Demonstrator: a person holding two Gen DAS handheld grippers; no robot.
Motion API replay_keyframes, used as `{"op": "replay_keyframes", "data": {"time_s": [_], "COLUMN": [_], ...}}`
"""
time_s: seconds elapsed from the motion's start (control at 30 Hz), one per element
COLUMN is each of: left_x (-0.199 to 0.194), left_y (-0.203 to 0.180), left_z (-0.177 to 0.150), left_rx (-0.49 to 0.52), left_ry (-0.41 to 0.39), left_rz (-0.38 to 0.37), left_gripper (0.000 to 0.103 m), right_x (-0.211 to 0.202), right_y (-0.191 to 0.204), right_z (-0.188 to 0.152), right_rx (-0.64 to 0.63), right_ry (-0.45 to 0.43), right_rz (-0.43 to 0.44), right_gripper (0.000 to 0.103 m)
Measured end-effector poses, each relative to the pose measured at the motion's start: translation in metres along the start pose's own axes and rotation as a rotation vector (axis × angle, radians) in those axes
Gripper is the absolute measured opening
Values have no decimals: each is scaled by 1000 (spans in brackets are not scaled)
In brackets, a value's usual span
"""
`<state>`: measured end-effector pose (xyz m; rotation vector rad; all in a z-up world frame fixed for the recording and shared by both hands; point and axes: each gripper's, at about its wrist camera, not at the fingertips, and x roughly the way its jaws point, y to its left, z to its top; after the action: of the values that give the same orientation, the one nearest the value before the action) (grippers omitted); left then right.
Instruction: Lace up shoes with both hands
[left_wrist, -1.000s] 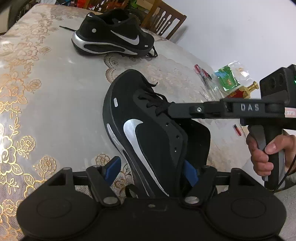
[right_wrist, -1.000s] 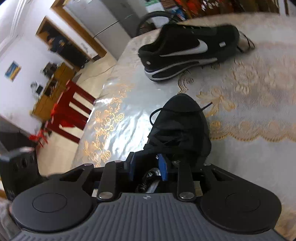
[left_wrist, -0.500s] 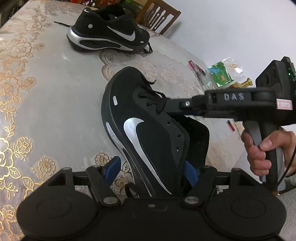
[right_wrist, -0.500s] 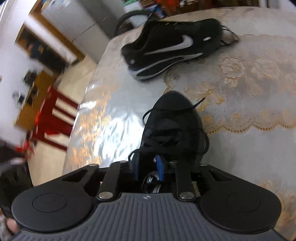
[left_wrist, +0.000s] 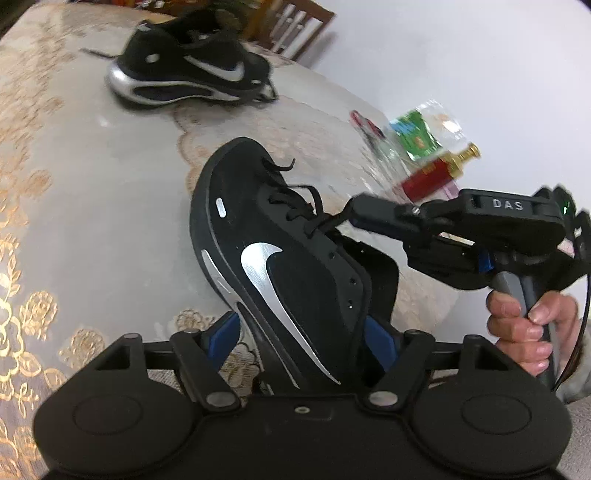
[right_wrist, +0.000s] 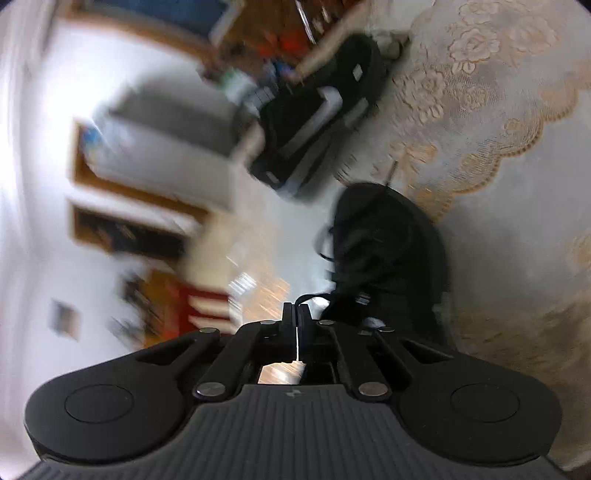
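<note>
- Left gripper (left_wrist: 301, 332) straddles the heel end of the near shoe (left_wrist: 280, 254); we see its blue pads on either side of the heel, and its jaws are opening at this moment. We cannot tell whether the pads press on the shoe.
- Right gripper (left_wrist: 354, 212) has its jaws together on a strand of the black lace (left_wrist: 314, 225) at the shoe's throat; the right wrist view shows a thin black loop (right_wrist: 308, 297) coming out of the shut fingertips.
- We read "DAS" (left_wrist: 508, 204) in pale letters on the right gripper's body, and a silver swoosh (left_wrist: 266, 273) on the near shoe's side.
- A hand (left_wrist: 524, 332) grips the right gripper's handle, to the right of the near shoe.
- Both shoes rest on the tabletop (left_wrist: 92, 221), which is covered in a glossy cloth with gold flower prints and a lace-edged doily.
- The second shoe (left_wrist: 192, 77), black with a silver sole and the same swoosh, lies well beyond the near shoe, with a wooden chair (left_wrist: 291, 26) behind it.
- Only the left wrist view shows a green packet (left_wrist: 415, 134) and a red bottle with a gold cap (left_wrist: 439, 173), to the right of the near shoe's toe.
- Only the right wrist view, heavily blurred, shows the room past the tabletop's edge: wooden door frames (right_wrist: 110, 184) and something red (right_wrist: 203, 306).
</note>
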<state>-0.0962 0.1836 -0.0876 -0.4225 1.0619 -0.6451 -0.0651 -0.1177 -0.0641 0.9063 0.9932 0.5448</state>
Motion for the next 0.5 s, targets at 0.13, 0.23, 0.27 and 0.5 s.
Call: {"op": "replay_keyframes", "data": {"time_s": [0.13, 0.23, 0.27, 0.5], "left_x": [1, 4, 8, 19], "left_y": [-20, -27, -29, -28], "left_z": [9, 15, 17, 21], "left_rx": [90, 110, 112, 110], "left_ry": [-17, -46, -45, -29], "left_rz": [28, 29, 38, 34], "left_gripper": [73, 73, 73, 73], "right_x": [-21, -29, -35, -33], "right_y": [12, 29, 34, 33], "right_z": [-18, -27, -28, -16], "right_rx": [-86, -242, -272, -238], "right_ry": [-124, -216, -268, -175], "right_rz": [24, 32, 94, -1], "right_gripper": [2, 1, 1, 49]}}
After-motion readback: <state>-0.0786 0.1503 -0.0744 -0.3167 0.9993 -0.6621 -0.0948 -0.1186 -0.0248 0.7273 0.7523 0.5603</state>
